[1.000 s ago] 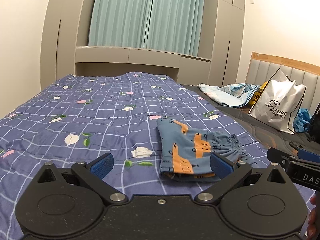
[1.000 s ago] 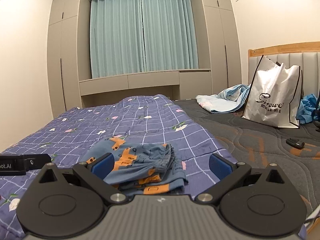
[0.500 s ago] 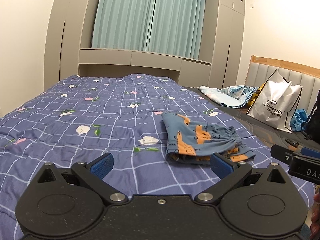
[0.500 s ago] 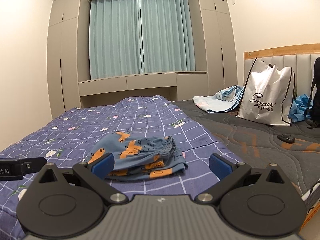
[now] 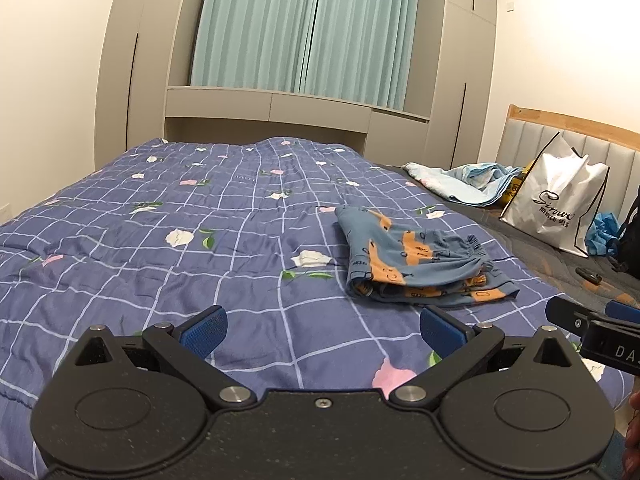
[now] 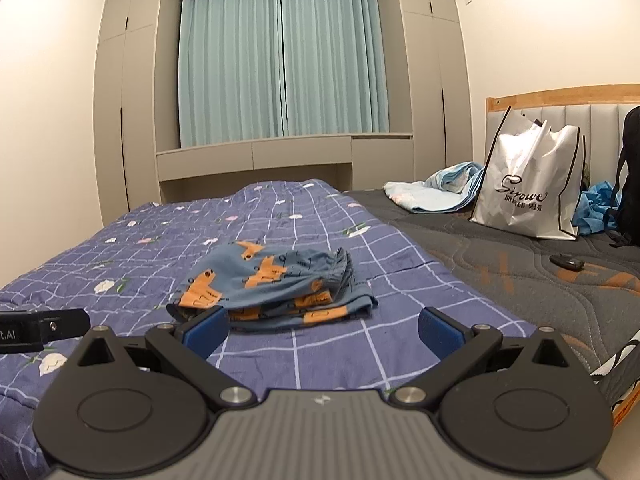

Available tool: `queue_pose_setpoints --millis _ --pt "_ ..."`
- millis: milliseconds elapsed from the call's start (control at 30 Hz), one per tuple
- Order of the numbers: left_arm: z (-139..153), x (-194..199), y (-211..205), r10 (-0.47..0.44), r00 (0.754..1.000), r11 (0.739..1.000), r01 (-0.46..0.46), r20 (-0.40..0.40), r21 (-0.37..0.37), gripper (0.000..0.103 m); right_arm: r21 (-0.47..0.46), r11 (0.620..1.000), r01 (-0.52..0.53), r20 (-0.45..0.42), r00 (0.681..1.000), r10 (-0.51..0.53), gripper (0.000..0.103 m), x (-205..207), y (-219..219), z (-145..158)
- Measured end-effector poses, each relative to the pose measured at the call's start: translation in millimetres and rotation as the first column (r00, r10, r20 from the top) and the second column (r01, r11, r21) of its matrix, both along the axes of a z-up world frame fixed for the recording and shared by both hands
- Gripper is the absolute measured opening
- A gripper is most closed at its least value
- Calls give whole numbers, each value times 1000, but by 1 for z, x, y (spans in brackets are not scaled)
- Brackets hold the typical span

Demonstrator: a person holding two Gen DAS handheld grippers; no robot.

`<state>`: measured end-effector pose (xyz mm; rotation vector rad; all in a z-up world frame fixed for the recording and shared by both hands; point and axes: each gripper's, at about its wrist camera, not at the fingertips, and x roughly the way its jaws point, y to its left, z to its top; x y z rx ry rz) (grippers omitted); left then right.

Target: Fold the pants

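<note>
We have drawn both tools back from the pants (image 5: 420,264), which now sit farther off, folded in a compact bundle on the blue floral quilt (image 5: 200,232) near its right edge. Our left gripper (image 5: 322,326) and right gripper (image 6: 322,330) both hang spread wide and hold nothing, apart from the cloth.

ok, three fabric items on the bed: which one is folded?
The blue pants with orange print, stacked flat on the checked quilt. The light-blue blanket and the blue cloth by the white bag lie crumpled.
</note>
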<state>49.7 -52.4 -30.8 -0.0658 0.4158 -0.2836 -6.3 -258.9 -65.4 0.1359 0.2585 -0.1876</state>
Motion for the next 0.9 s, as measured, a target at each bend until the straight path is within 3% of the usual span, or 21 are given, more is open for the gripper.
queue_pose_setpoints --millis 900 --pt "-6 2 0 2 1000 1000 -2 -25 12 102 7 1000 1 -21 1000 -1 103 1 -1 -6"
